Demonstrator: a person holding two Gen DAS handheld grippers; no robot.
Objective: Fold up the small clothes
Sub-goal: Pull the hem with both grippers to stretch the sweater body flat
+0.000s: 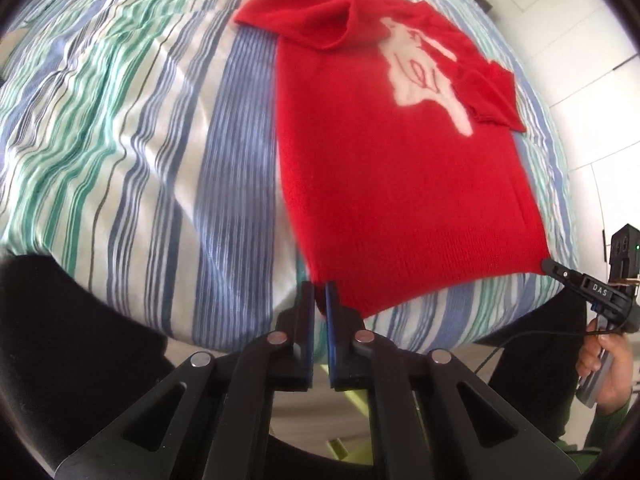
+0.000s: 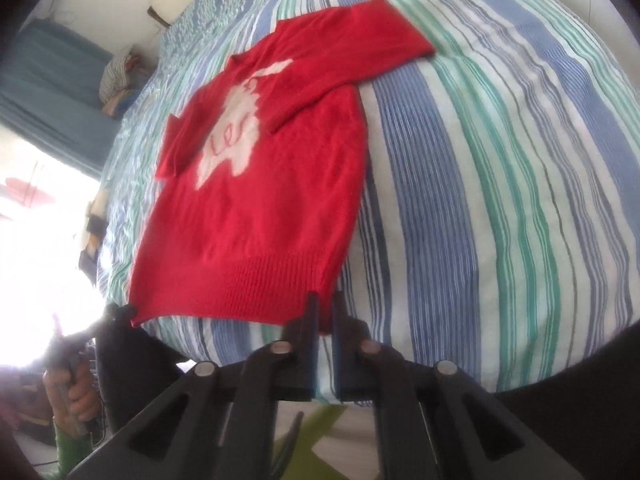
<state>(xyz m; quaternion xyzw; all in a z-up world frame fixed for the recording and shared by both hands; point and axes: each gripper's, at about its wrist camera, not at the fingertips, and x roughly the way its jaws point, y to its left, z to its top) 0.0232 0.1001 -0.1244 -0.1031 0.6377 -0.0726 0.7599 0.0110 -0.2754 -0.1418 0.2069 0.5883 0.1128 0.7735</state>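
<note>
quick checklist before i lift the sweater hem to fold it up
1. Left tool shut on a hem corner of the red sweater: ok.
2. Right tool shut on the other hem corner: ok.
3. Hem stretched flat between both tools: ok.
4. Both sleeves folded in over the body: not ok, one sleeve still lies out on the striped bedsheet.
5. Grip depth enough to hold in a lift: cannot tell.

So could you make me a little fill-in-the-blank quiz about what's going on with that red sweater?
1. The red sweater lies on a ____ bedsheet.
2. The left gripper and right gripper each pinch a corner of the sweater's ____ hem.
3. The figure on its chest is ____.

Missing words: striped; bottom; white
</note>
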